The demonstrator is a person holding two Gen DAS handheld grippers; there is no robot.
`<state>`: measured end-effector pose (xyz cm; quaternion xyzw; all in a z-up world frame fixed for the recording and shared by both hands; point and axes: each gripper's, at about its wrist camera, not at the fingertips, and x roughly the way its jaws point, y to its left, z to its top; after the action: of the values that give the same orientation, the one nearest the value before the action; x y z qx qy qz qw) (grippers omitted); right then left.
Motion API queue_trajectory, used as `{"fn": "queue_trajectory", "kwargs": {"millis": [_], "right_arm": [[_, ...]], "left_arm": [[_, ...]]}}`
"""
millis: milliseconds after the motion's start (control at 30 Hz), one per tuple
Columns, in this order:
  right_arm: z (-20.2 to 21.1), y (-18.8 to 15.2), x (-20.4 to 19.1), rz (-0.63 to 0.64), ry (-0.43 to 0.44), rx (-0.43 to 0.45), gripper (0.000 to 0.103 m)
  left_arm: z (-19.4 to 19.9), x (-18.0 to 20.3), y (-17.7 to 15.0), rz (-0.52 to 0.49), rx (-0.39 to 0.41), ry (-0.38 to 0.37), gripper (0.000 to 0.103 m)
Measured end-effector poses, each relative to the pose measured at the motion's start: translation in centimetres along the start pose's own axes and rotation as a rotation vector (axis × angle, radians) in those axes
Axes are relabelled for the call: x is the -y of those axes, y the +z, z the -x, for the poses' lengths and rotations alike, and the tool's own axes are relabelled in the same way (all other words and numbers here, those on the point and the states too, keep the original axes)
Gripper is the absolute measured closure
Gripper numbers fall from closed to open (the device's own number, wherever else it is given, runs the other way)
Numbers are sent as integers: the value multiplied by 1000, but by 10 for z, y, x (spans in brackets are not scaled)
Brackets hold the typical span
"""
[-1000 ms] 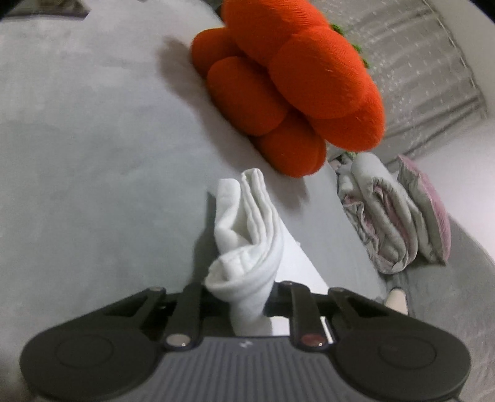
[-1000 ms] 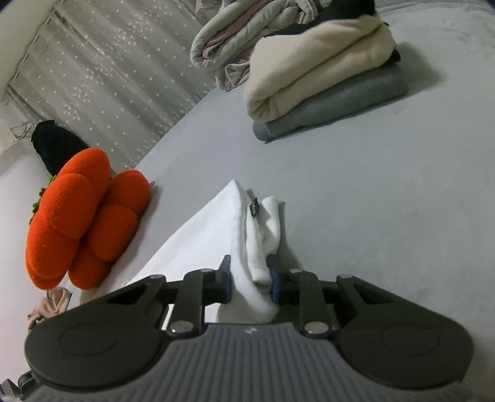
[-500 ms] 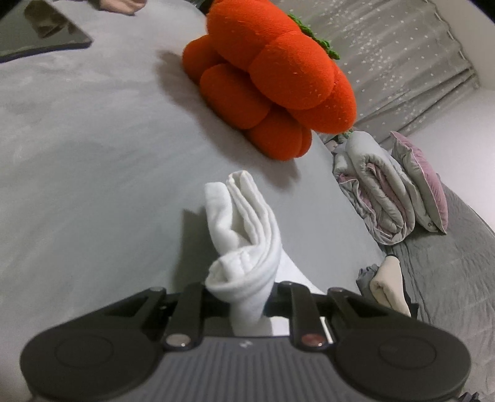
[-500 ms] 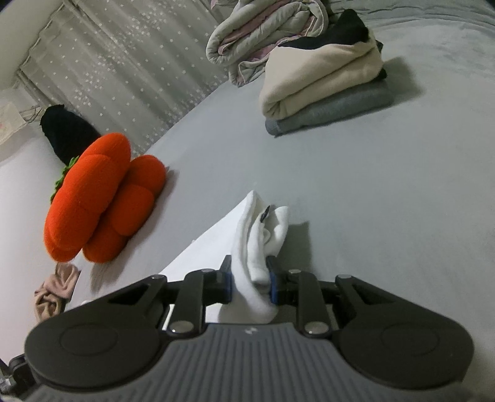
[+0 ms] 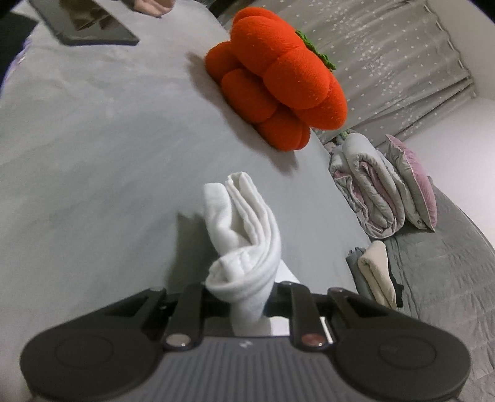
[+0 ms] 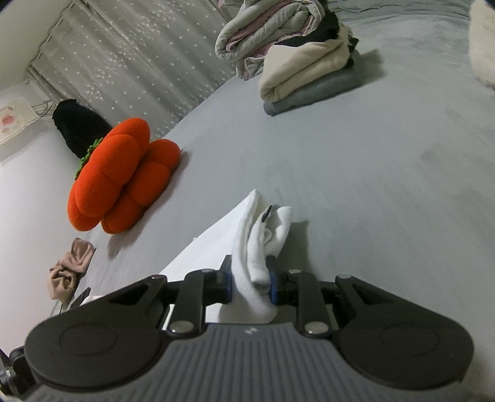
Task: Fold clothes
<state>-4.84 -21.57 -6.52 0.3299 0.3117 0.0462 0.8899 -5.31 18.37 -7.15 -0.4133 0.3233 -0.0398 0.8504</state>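
Both grippers are clenched on one white garment [image 5: 244,235]: the left gripper [image 5: 239,301] pinches a bunched corner at lower centre of its frame, and the right gripper [image 6: 249,283] pinches another bunched corner at lower centre of its own frame. Between the two grips the cloth runs as a taut flat sheet toward the lower left of the right wrist view, raised above the grey bed cover [image 6: 371,185].

Compared with one second ago, the orange pumpkin cushion [image 5: 278,83] has receded toward the upper centre of the left frame, and a dark tablet [image 5: 89,24] has entered at upper left. The folded stack [image 6: 309,77] has also shifted to the upper right of the right frame. Grip on the cloth is unchanged. Judgement: the held edge is being carried across the bed, mid-fold, with lay-down not yet done.

Markings: a small dark tag [image 6: 266,213] is sewn at the held corner; its text is unreadable. No brand is legible.
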Motion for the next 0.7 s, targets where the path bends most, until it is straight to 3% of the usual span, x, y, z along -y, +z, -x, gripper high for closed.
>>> {"fn": "queue_trajectory", "kwargs": {"millis": [300,467,567,700], "right_arm": [[6,-20,2,52,-32,-7,76],[6,-17,2,75,-35,2,71],[8,-15,3,106,-45,23,60],[9,-8,-2,164,-63,66,59]], "left_arm": [[5,-23,-12,-3,-39,23,80],[10,-17,-8,-64,-33,44,73],[17,-13,-6,-100,3,83,64],[33,-5,3,-165,130,128,61]]}}
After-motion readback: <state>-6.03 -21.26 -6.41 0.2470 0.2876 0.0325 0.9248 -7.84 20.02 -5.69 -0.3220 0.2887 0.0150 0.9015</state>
